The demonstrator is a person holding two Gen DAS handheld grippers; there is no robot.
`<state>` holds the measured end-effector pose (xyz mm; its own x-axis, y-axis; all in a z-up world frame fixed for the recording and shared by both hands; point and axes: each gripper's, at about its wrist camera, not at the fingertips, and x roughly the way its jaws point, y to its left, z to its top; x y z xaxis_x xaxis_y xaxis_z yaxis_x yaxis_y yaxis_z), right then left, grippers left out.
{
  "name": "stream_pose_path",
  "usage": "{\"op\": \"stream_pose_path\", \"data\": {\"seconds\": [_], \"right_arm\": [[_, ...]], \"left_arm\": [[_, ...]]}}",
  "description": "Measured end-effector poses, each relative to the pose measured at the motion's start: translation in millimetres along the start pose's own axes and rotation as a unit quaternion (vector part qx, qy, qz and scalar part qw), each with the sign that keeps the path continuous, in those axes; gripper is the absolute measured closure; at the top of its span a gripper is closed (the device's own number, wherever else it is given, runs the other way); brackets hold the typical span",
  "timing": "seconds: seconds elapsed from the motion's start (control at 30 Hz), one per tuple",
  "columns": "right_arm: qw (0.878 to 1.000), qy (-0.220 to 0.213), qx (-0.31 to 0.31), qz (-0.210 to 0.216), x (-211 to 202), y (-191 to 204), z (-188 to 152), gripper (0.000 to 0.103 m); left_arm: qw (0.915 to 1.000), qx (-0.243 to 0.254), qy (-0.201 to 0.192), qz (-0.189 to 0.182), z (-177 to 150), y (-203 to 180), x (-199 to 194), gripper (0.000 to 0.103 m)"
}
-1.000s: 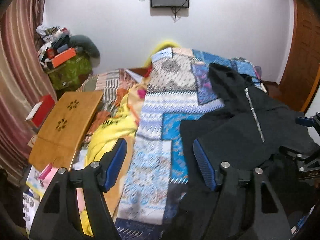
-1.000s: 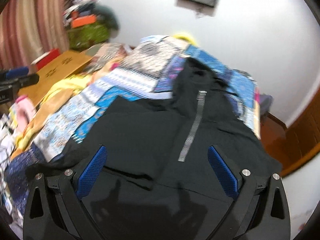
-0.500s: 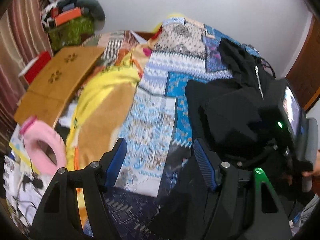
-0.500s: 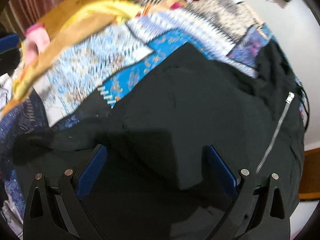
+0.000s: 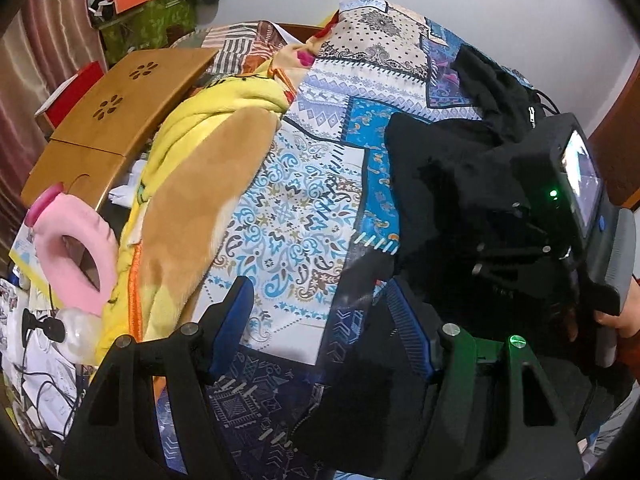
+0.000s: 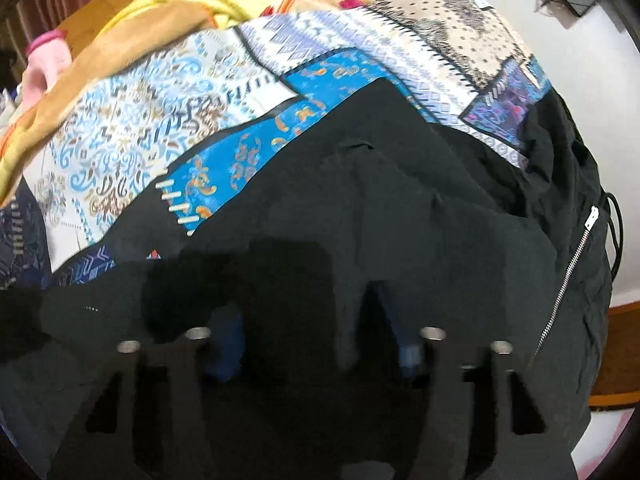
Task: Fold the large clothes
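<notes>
The black jacket (image 6: 400, 216) lies on the right side of the bed, over the patchwork bedspread (image 5: 296, 216), its zipper (image 6: 568, 272) running along the right edge. The right tool (image 6: 316, 344) has just been closing and now pinches a raised fold of the jacket between its blue pads (half buried in cloth). The left tool (image 5: 320, 328) stands wide, nothing between its fingers, over the jacket's near left edge. A yellow blanket (image 5: 192, 184) lies further left.
</notes>
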<state>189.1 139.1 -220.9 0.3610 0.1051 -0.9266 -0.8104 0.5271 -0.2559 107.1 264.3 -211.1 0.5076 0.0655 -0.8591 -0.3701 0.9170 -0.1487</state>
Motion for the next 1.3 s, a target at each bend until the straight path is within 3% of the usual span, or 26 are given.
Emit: {"op": "stream_pose_path", "data": {"seconds": [0.03,0.13,0.3,0.53,0.67,0.8,0.97,1.17,1.3], "right_arm": [[1.0,-0.007,0.005,-0.004,-3.4,-2.8,0.1,0.079],[0.999,-0.031,0.028,0.0,-18.3,-13.0,-3.2,0.084],[0.993,-0.089,0.078,0.007,-57.2,-49.3,-12.4,0.085],[0.964,-0.183,0.195,-0.004,-139.6,-131.4,-48.7,0.085],[0.942,-0.211,0.262,-0.007,-166.8,-178.0,-83.2,0.085],[0.921,-0.217,0.324,0.006,-172.0,-213.1,-120.1,0.085],[0.915,-0.192,0.354,0.033,-155.5,-232.1,-149.2,0.086],[0.892,-0.185,0.409,0.061,-147.0,-249.6,-198.6,0.086],[0.878,-0.156,0.444,0.084,-130.1,-256.8,-223.9,0.086]], "left_arm": [[1.0,-0.002,0.001,-0.003,0.0,-1.1,-0.2,0.035],[1.0,-0.002,0.002,-0.008,0.2,-6.0,-1.1,0.035],[0.9999,0.012,-0.001,-0.003,2.6,-19.4,-2.5,0.035],[0.9995,0.031,-0.008,-0.008,13.8,-46.7,-2.5,0.035],[0.9986,0.047,-0.013,-0.019,22.5,-71.8,-2.0,0.035],[0.9966,0.072,-0.025,-0.032,28.6,-101.3,-4.8,0.035],[0.9923,0.113,-0.035,-0.036,32.6,-137.0,-10.4,0.035],[0.9877,0.145,-0.045,-0.038,31.3,-166.0,-15.2,0.035],[0.987,0.15,-0.038,-0.043,28.0,-175.4,-13.4,0.035]]}}
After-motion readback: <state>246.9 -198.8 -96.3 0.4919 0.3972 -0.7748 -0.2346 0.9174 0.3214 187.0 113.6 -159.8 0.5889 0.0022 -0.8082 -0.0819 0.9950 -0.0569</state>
